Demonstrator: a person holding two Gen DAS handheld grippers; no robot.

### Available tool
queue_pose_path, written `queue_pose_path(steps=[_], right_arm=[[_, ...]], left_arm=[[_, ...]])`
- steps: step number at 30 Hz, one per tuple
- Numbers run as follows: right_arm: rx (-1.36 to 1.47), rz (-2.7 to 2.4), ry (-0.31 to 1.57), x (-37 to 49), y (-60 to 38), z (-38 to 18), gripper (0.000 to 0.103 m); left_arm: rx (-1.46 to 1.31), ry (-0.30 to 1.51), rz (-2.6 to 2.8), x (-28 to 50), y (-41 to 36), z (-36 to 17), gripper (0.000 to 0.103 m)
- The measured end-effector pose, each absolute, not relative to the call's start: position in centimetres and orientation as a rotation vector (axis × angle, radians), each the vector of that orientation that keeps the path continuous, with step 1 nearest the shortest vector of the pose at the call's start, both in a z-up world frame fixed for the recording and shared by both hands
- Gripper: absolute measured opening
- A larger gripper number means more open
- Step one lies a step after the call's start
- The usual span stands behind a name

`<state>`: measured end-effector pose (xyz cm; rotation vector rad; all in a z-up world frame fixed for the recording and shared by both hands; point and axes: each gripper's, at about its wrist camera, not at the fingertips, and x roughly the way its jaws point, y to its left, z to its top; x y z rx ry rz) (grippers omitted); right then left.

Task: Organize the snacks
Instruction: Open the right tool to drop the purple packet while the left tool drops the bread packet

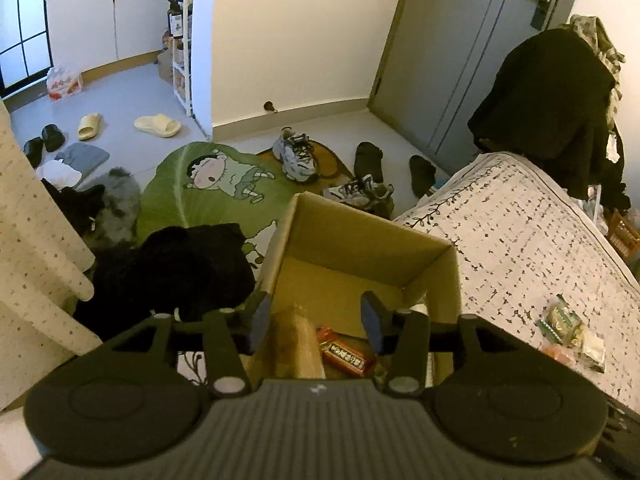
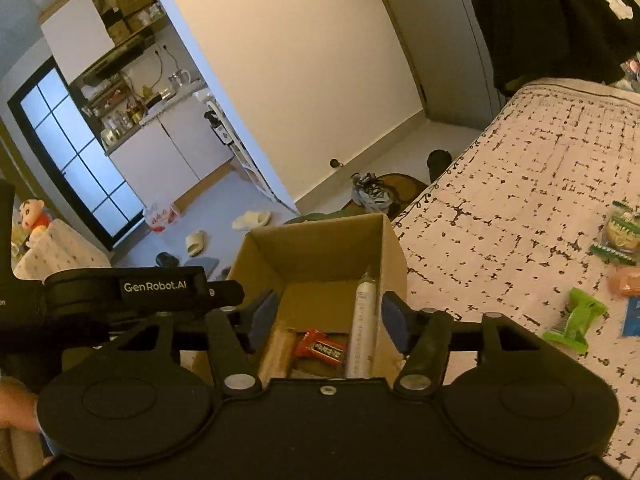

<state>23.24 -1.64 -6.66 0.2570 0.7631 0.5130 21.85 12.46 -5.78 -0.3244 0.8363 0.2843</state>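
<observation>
Low centre of the left wrist view, my left gripper hangs over the open brown cardboard box, jaws parted, nothing between them. Inside lie a tan clear-wrapped roll and a red snack bar. Green-trimmed packets wait at right on the patterned bedspread.

Right wrist view, lower centre: my right gripper is also parted and empty above the box; a white tube leans on the right wall. Drop-off looks finished; next I'd swing right for the bright green packet.
</observation>
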Motion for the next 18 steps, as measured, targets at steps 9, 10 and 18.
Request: queue_pose_path(steps=[9, 10, 18], right_arm=[[0.212, 0.485, 0.785, 22.8, -2.9, -5.9, 0.063], [0.212, 0.475, 0.790, 22.8, -3.2, -5.9, 0.064], [0.170, 0.397, 0.825, 22.4, -6.5, -4.7, 0.082]], left_arm=[[-0.303, 0.845, 0.300, 20.8, 12.0, -5.2, 0.068], [-0.304, 0.847, 0.299, 20.7, 11.9, -5.1, 0.068], [-0.305, 0.838, 0.296, 19.5, 10.6, -4.0, 0.077]])
